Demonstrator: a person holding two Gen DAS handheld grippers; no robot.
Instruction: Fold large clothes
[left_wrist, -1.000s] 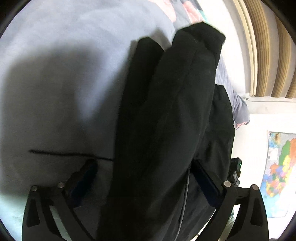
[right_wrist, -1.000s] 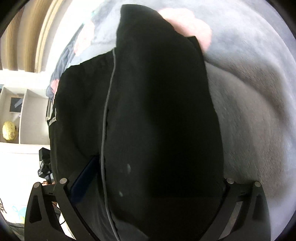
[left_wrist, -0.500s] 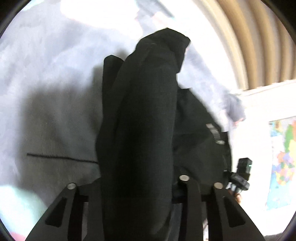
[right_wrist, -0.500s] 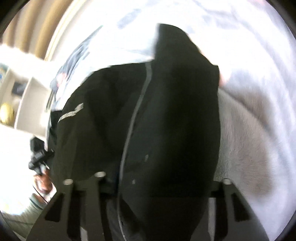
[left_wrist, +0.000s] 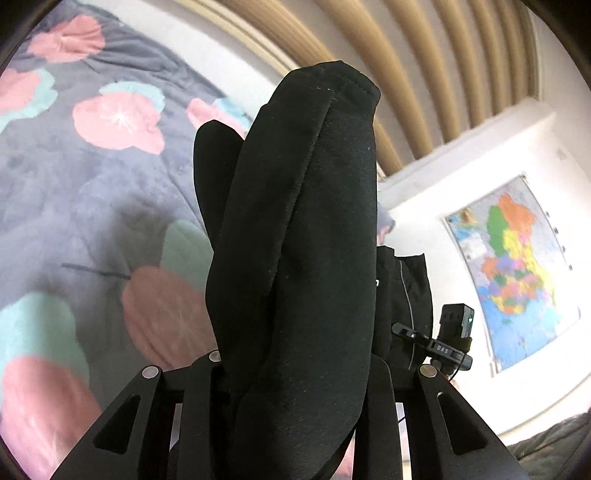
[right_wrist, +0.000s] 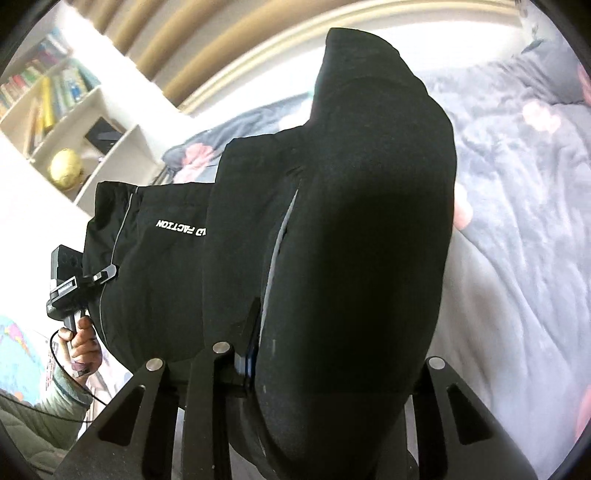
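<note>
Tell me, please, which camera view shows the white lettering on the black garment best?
The right wrist view: the white lettering lies unobstructed, upside down, on the black garment. In the left wrist view a bunched fold of the garment hides nearly all of it; only a tiny white fragment shows at the fold's edge.

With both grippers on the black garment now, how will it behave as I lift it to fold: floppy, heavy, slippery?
Likely floppy: the black garment bunches in thick rolls at the right gripper and left gripper, whose jaws have just closed on it, and hangs slack between them. Probably fairly heavy, since the fabric looks thick. Its matte, fleecy surface suggests little slip, though it may drag on the floral blanket.
</note>
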